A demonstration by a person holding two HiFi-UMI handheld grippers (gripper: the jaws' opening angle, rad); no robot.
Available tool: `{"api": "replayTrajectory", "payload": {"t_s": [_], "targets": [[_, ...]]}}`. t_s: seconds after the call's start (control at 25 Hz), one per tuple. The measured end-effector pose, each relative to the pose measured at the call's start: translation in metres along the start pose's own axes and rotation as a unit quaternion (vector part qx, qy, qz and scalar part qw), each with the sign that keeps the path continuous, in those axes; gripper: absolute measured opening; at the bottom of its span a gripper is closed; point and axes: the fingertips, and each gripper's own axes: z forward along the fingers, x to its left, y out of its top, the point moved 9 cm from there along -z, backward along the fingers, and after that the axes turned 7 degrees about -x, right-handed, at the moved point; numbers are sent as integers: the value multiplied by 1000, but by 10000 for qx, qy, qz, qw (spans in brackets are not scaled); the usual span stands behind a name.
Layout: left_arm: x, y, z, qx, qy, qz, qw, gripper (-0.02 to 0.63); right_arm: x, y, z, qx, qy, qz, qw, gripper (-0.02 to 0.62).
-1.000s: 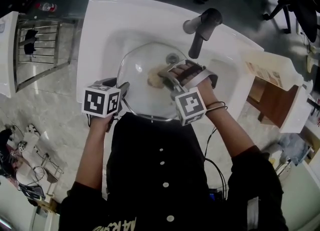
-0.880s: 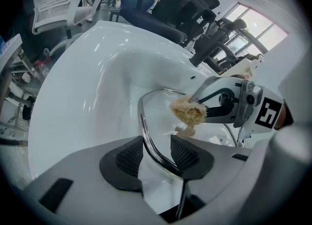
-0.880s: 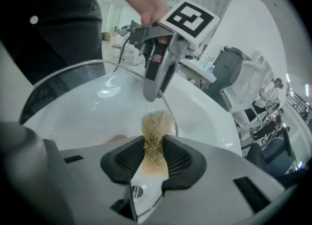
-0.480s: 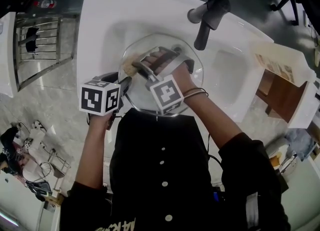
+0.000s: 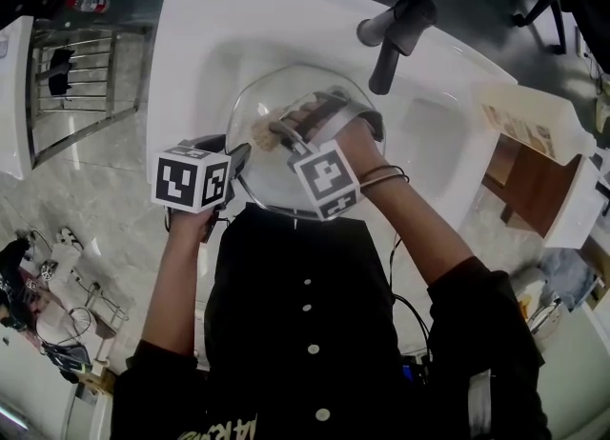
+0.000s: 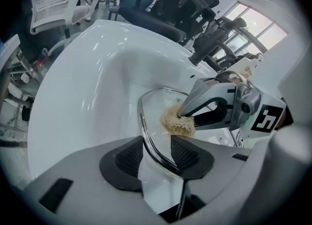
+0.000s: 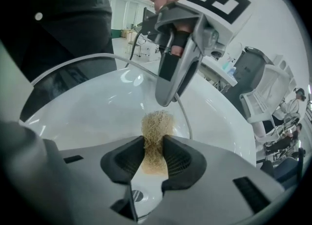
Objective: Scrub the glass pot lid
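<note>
The glass pot lid [image 5: 319, 95] stands tilted in the white sink [image 5: 191, 48]. My left gripper [image 5: 236, 164] is shut on the lid's near-left rim; in the left gripper view the rim [image 6: 146, 136] runs between the left gripper [image 6: 160, 153] pads. My right gripper [image 5: 274, 133] is shut on a beige fibre scrubber [image 5: 259, 133] and presses it on the lid's left part. In the right gripper view the scrubber [image 7: 156, 131] is pinched by the right gripper [image 7: 153, 153] against the lid [image 7: 97, 107]. The left gripper view shows the scrubber [image 6: 176, 121] on the glass.
A dark faucet [image 5: 396, 33] reaches over the sink behind the lid. The drain [image 7: 137, 196] lies under the lid. A metal rack [image 5: 76, 86] stands at the left and a wooden box [image 5: 534, 176] at the right. The person's torso is against the sink's near edge.
The right gripper has carried the scrubber from the lid's middle toward its left side. The left gripper has kept still on the rim.
</note>
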Motion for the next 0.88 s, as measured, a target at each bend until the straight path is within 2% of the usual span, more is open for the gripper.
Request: {"api": "replayTrajectory", "payload": {"t_s": [0.28,0.48,0.88], "targets": [[1,-1,0,-2,6,-1,10000,198,25,-4,-18,129,318,-289,9990,129],[1,0,-1,-34,29,-2,10000,198,39,-8,-31,179,346,-410,9984,129],[2,0,-1,-23,22,-15,10000,198,72,-19,-62,261,610,-315,9973,129]]}}
